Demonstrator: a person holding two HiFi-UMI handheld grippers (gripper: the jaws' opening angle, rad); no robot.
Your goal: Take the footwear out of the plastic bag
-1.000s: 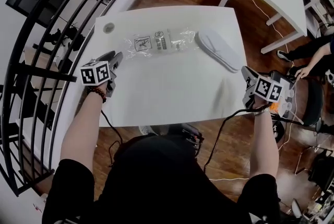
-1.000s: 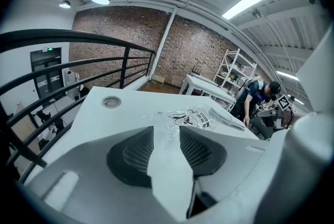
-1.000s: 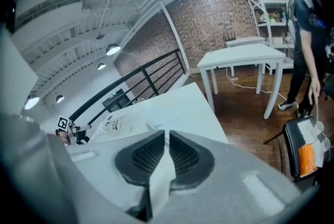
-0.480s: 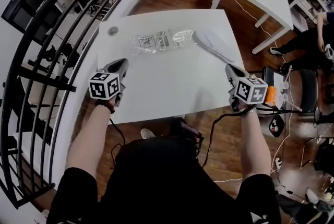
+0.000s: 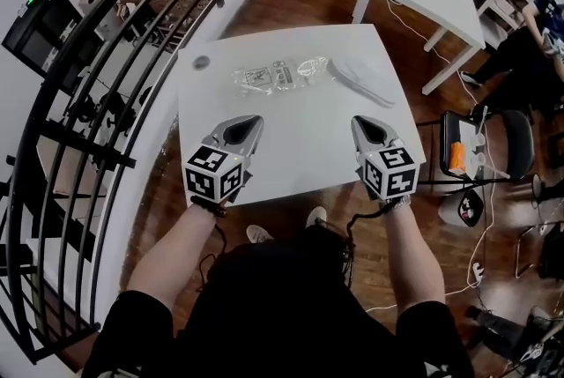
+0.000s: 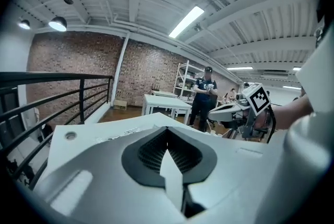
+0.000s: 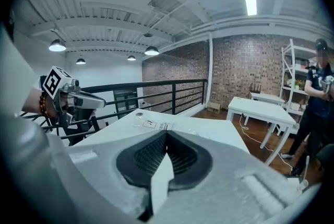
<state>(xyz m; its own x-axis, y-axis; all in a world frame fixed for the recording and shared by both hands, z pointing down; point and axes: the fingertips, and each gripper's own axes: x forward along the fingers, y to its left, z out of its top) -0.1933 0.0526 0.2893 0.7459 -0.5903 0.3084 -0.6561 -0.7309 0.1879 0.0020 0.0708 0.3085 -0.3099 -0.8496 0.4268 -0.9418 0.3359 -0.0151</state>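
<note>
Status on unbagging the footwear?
Looks done: the white slipper lies on the table beside the plastic bag, which looks flat. In hand: nothing; the left gripper and right gripper are both shut and empty, over the table's near edge. Left: nothing obvious.

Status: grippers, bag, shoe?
Left gripper shut, empty. Right gripper shut, empty. Slipper beside plastic bag, far side of table. Nothing in the way.
</note>
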